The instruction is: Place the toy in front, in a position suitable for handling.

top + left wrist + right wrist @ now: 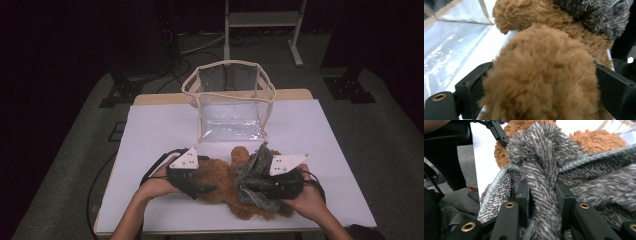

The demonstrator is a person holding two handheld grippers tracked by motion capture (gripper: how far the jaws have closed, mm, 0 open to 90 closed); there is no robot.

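In the high view, my left gripper (202, 189) sits at the lower left of centre, its fingers pointing right into the brown plush toy (222, 180). My right gripper (250, 187) sits at the lower right of centre, pointing left into the grey fuzzy cloth (252, 170), which lies draped over the right part of the toy. Both soft things lie on the white counter (160, 130), low in the frame and near its front edge.

In the left gripper view my fingers (474, 85) stand wide, one at the lower left and the other at the lower right of the frame, with a thick brown limb of the toy filling the gap between them. The fur brushes both fingers, but I cannot tell whether they are pressing on it. The grey cloth shows at the upper right of that frame.

In the right gripper view my fingers (522, 195) are drawn close together at the lower middle of the frame and pinch a raised fold of the grey cloth between them. The brown toy shows behind it along the top.

A clear plastic bag (230, 100) with beige trim stands upright and open-topped on the counter, above the toy in the high view and just apart from it.
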